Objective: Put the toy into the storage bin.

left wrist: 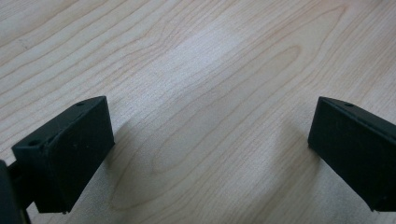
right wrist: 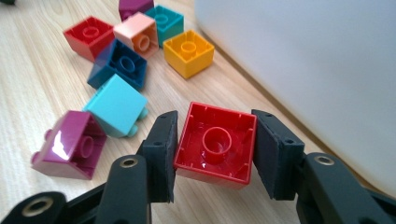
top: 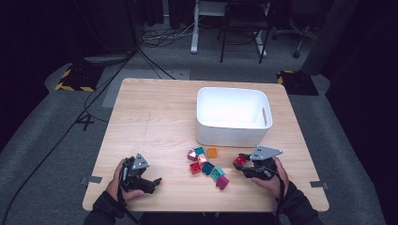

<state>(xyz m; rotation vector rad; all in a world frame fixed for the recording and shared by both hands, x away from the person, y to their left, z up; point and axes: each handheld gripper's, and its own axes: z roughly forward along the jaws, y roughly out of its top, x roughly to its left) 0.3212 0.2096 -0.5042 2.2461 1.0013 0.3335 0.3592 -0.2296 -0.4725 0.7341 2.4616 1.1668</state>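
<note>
Eight blocks [right wrist: 140, 70] lie out here: two red, two magenta, and four single colours. One white bin [top: 232, 117]. Two hand-held grippers [top: 246, 164].

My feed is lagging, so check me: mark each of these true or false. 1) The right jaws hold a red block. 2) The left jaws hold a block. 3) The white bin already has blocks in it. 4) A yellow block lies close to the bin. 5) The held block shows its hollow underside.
1) True: the right gripper is clamped on the red block.
2) False: the left gripper is open over bare table.
3) False: the white bin looks empty.
4) True: the yellow block lies beside it.
5) True.
</note>
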